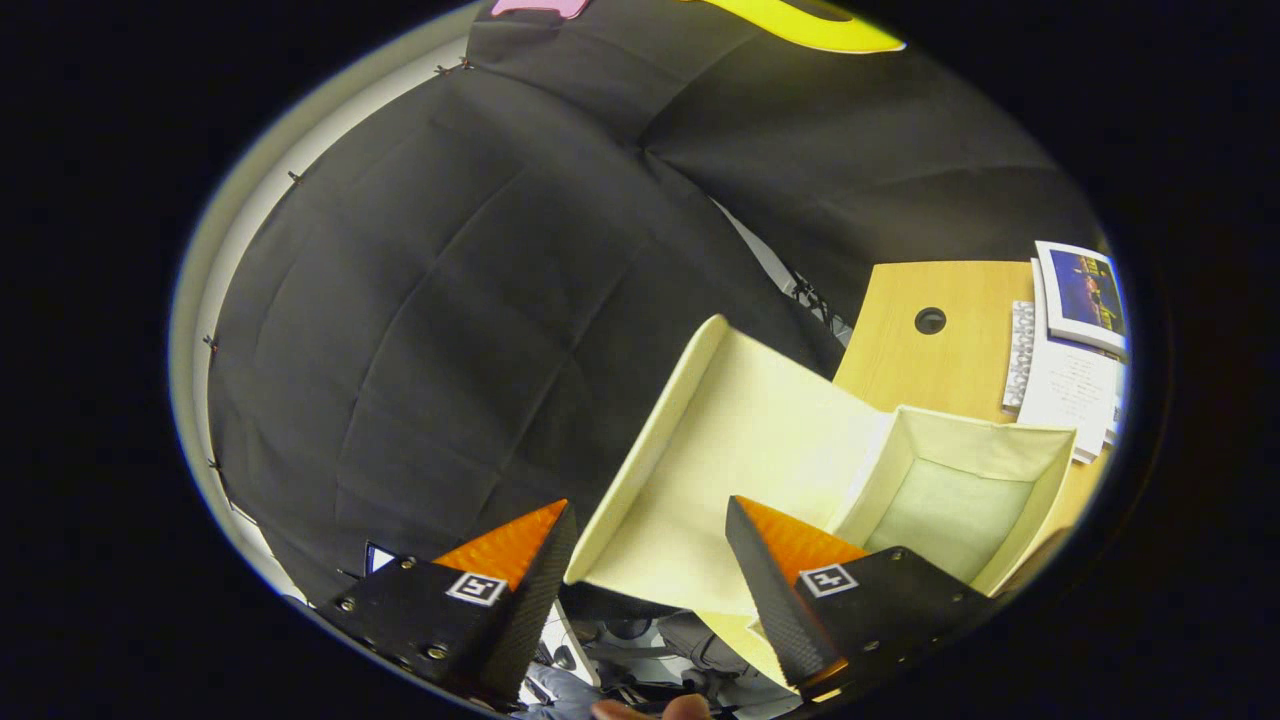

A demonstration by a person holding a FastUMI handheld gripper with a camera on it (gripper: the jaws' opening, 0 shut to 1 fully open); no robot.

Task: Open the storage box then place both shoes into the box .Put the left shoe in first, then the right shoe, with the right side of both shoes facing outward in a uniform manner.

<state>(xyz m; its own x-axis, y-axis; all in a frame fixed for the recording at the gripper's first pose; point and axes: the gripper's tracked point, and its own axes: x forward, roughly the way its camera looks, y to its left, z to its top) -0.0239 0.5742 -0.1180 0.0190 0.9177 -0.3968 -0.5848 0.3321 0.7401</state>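
Our jaws (650, 545) stand wide apart at the bottom of the frame, clamped on nothing. Between them, just ahead, hangs the lower edge of the cream lid (720, 460), swung up and back so its inner face looks at us. The lid's long side rim runs up toward the middle of the frame.

To the right of the lid, lower right of the frame, sits the storage box (1040, 490), its mouth open and its pale floor bare. No shoe lies in it, so we judge the opening step nearly done and the loading not yet begun.

The box rests on a wooden tabletop (950, 370) with a round hole in it; some booklets and papers (1075, 350) lie near the box, at the right of the frame.

To finish well, we should make sure the lid rests fully back and will not fall shut, then draw the jaws clear without catching its edge. The left shoe goes in first.
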